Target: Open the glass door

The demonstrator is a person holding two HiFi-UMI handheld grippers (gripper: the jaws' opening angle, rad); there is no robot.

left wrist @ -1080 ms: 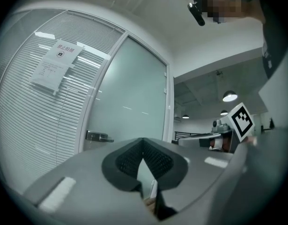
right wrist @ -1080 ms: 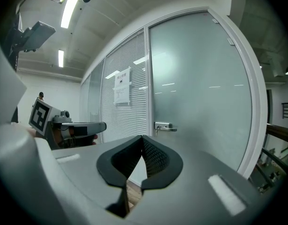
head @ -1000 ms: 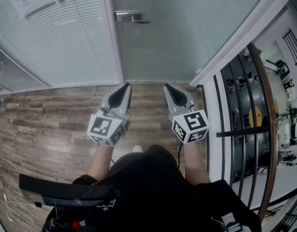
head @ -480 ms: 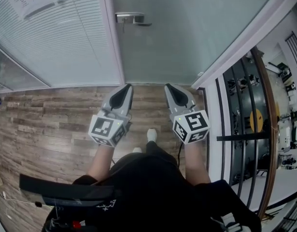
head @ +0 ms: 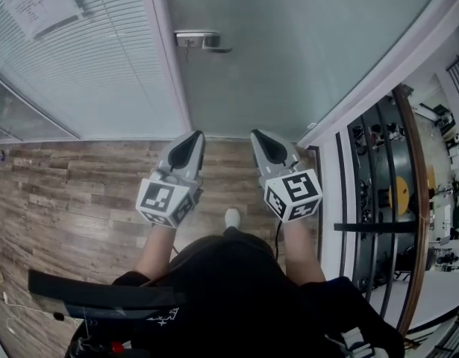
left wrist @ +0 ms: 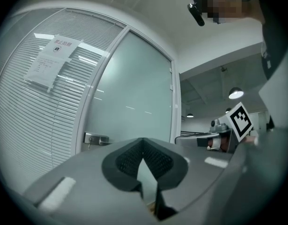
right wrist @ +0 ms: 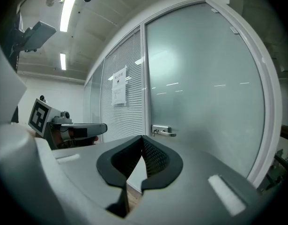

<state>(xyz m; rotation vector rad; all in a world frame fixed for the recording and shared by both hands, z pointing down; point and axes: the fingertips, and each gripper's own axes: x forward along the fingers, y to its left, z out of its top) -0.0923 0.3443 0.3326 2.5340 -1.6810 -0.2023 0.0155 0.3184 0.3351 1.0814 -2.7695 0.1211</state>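
The door (head: 289, 51), a pane of frosted glass, stands shut in a white frame (head: 378, 62) straight ahead of the person. Its metal handle (head: 203, 41) is at the door's left edge in the head view, a lever on a plate with the lever pointing right. Left of the door runs a glass wall with closed blinds (head: 87, 66), and a paper notice (head: 46, 6) is stuck high on it. The left hand-held gripper (head: 195, 133) and the right hand-held gripper (head: 256, 133) are held side by side and a little apart over the wood floor (head: 65, 192). Both point at the foot of the door and are well short of the handle. Each has its jaws together, the dark ribbed pads meeting at the tips with nothing between them. From the right gripper view the handle shows just above and right of the jaw tips, far beyond them; from the left gripper view it lies off to the left. A white shoe toe (head: 232, 217) shows between the forearms. To the right of the frame is a black railing (head: 371, 226).
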